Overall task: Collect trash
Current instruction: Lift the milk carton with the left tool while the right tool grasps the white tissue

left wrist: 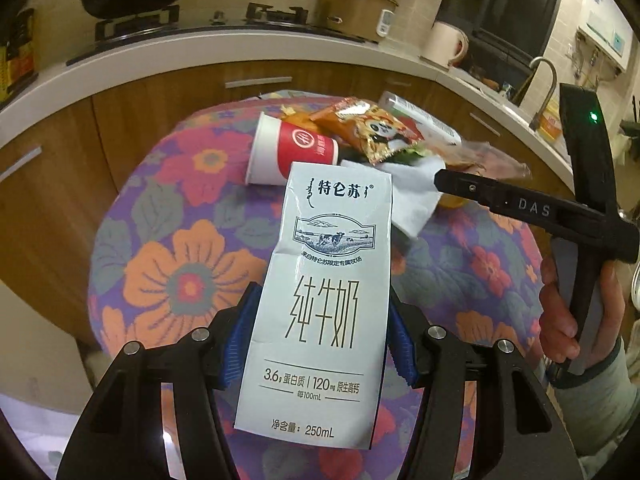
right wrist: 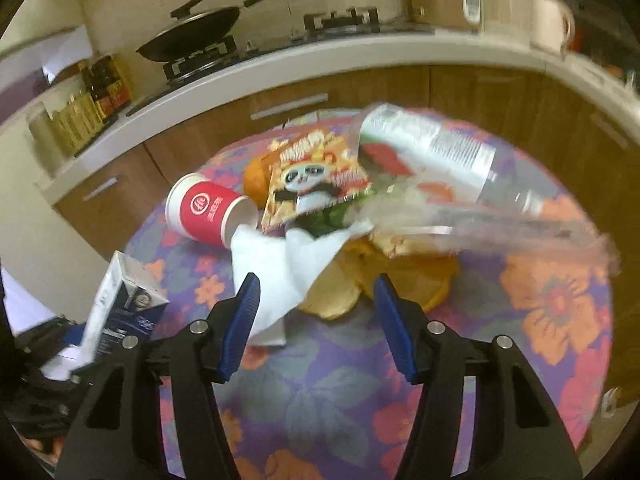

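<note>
Over the floral counter (left wrist: 192, 280) | left tongs (left wrist: 322, 344) pinch milk carton (left wrist: 324, 300): light, crushable, hold mid-body | right tongs (right wrist: 316, 320) spread, empty, near limp tissue (right wrist: 276, 272), probably.

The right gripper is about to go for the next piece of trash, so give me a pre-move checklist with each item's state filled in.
1. Left gripper holds the white milk carton between its blue pads: ok.
2. Right gripper is open, nothing clamped: ok.
3. Crumpled white tissue lies just ahead of the right gripper, partly between its fingers: ok.
4. Tissue free of other trash: not ok; the panda snack wrapper and clear plastic bag overlap it.
5. Red and white paper cup lies tipped on the floral tablecloth, clear of the gripper: ok.
6. Trash bin in view: not ok.
</note>
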A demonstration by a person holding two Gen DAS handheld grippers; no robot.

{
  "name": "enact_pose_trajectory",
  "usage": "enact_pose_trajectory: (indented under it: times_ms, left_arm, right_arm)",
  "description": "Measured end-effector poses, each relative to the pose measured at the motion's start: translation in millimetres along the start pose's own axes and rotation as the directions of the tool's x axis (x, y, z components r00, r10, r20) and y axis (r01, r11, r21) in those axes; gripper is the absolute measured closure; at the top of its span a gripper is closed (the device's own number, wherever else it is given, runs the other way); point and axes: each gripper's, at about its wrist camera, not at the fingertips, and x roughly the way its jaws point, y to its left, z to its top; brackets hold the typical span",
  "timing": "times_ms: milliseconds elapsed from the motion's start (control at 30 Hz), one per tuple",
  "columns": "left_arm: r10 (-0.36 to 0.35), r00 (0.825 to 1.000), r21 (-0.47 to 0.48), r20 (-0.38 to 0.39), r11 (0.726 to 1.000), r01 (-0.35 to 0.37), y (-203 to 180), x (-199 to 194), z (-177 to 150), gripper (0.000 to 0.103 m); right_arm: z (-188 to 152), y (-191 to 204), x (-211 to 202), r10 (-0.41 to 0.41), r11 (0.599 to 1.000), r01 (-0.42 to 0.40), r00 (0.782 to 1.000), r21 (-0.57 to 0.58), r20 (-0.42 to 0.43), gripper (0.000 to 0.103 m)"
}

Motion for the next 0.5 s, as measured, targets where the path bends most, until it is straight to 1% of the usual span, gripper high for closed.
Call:
enact_pose_trajectory:
  times_ms: [33,67,100,167,200,233,267,300,367,433,500]
  left_arm:
    - [-0.001,1.0,-0.002,0.004,1.0,0.001,2.9,-0.7,0.0,0.047]
    - [0.0,1.0,-0.003,0.007,1.0,0.0,3.9,-0.2,0.7,0.047]
    - [-0.002,1.0,-0.004,0.01,1.0,0.002,4.2,1.0,1.6,0.047]
    - [-0.003,1.0,-0.004,0.016,1.0,0.003,3.3,3.4,3.6,0.047]
    - [-0.005,1.0,-0.004,0.019,1.0,0.005,3.4,3.5,4.3,0.047]
    - [-0.007,1.0,-0.004,0.02,1.0,0.007,3.5,4.0,4.9,0.047]
    - [-0.01,1.0,-0.004,0.022,1.0,0.01,3.7,4.3,5.6,0.047]
    - [-0.011,1.0,-0.003,0.026,1.0,0.011,3.8,4.4,6.2,0.047]
    - [-0.009,0.999,-0.002,0.033,1.0,0.009,3.6,3.9,7.2,0.047]
    - [-0.008,0.999,-0.001,0.047,1.0,0.008,3.6,1.8,9.6,0.047]
    - [-0.016,0.998,-0.005,0.066,1.0,0.017,2.8,-1.7,12.2,0.047]
  right_arm:
    - [1.4,1.5,2.7,-0.008,1.0,0.008,1.0,-0.004,-0.01,0.05]
    - [2.6,2.4,8.0,-0.011,1.0,0.011,0.999,-0.004,-0.031,0.056]
    - [2.8,2.1,12.2,0.0,1.0,0.0,0.999,0.002,-0.046,0.059]
    - [2.4,0.9,19.7,0.033,0.999,-0.031,0.997,0.025,-0.07,0.07]
    - [2.4,1.6,22.5,0.036,0.999,-0.034,0.997,0.028,-0.073,0.073]
    - [2.8,3.9,25.7,0.033,0.999,-0.032,0.997,0.02,-0.07,0.081]
    - [3.2,6.4,28.4,0.029,1.0,-0.029,0.997,0.008,-0.067,0.092]
    - [4.0,7.6,29.9,0.027,1.0,-0.027,0.997,0.001,-0.066,0.098]
    - [3.6,8.3,27.8,0.014,1.0,-0.014,0.999,-0.01,-0.049,0.102]
    - [2.8,8.8,20.0,0.02,1.0,-0.021,0.999,-0.024,-0.025,0.103]
    - [1.6,10.4,5.3,0.044,0.998,-0.044,0.999,-0.049,0.011,0.103]
